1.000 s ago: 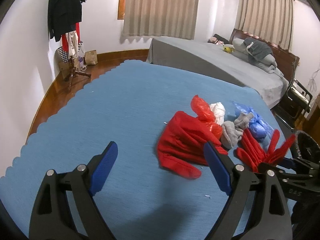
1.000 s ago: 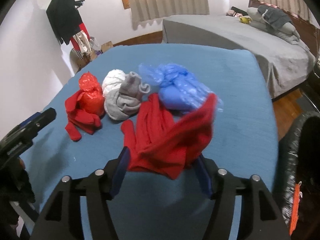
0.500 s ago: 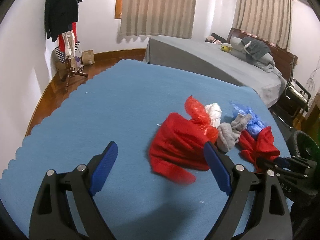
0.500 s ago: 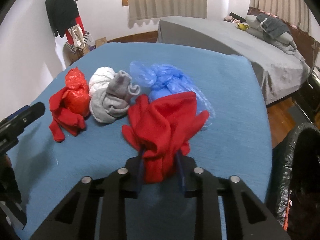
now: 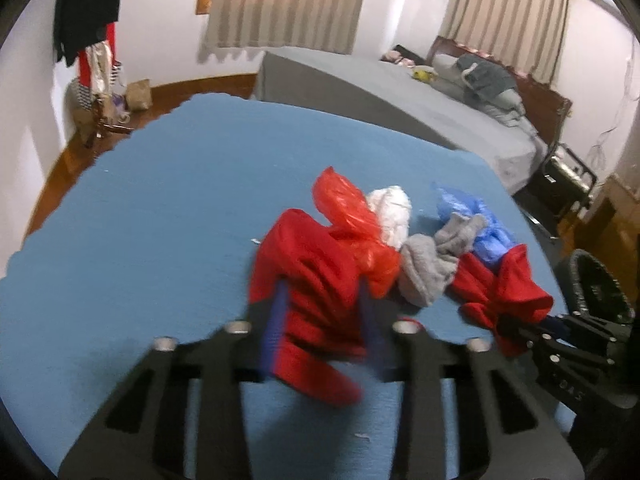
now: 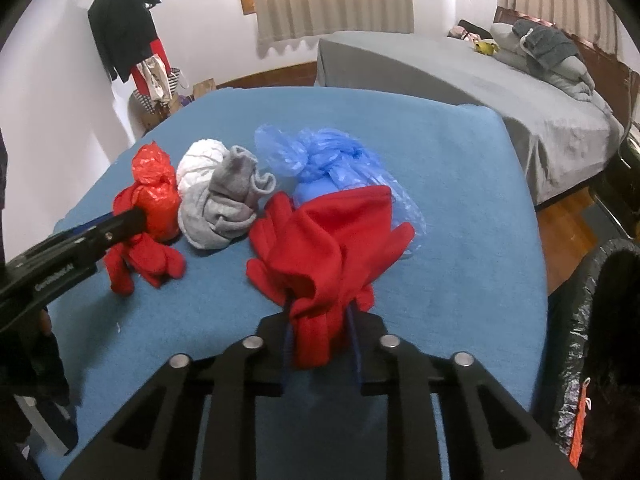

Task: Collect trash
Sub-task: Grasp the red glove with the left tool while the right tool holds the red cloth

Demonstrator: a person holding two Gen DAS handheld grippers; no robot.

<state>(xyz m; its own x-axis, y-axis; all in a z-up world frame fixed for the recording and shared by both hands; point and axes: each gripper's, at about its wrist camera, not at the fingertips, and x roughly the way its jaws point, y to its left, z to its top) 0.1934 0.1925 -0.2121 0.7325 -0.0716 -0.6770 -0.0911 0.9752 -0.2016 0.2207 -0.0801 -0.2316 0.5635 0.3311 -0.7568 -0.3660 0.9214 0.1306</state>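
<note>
Left claw (image 5: 322, 336) closing on red cloth (image 5: 316, 280)

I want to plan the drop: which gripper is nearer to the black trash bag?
Right. The right gripper, closing on a red glove, is beside the black trash bag; the left gripper is farther away.

The left tongs (image 5: 324, 332), wide open a second ago, are closing around the left red cloth (image 5: 316, 280); the right tongs (image 6: 322, 344), closing too, now bunch the right red cloth (image 6: 328, 244), seemingly pinched.
</note>
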